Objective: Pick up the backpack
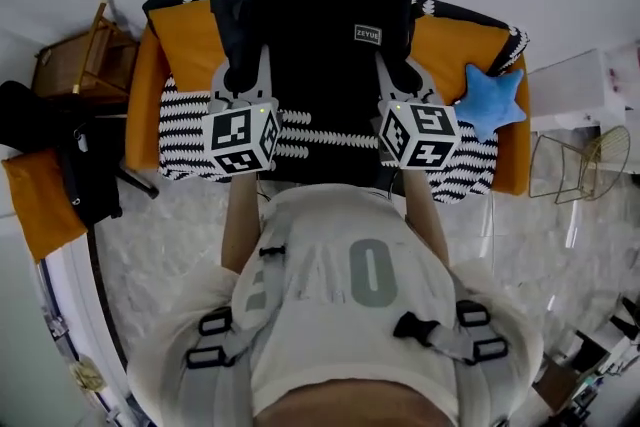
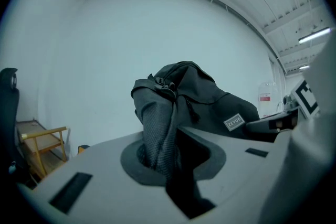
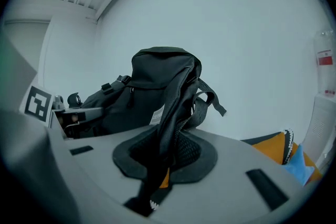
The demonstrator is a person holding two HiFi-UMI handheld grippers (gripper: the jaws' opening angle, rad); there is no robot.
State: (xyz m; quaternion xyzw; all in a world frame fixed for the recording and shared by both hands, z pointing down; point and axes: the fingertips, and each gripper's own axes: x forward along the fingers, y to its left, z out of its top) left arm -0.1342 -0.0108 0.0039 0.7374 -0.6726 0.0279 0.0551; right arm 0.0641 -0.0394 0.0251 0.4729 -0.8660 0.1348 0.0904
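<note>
**Backpack held up by both straps**

The black woven backpack (image 1: 320,5) hangs above an orange cushion (image 1: 185,45) edged with black-and-white zigzag knit. The left tongs (image 2: 168,152) clench its mesh shoulder strap (image 2: 156,134). The right tongs (image 3: 160,157) clench the other padded strap (image 3: 176,123). A plush blue star (image 1: 492,100) lies nearby.

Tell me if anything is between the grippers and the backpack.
Nothing visible. The left gripper and right gripper are each shut directly on a shoulder strap of the backpack.
</note>
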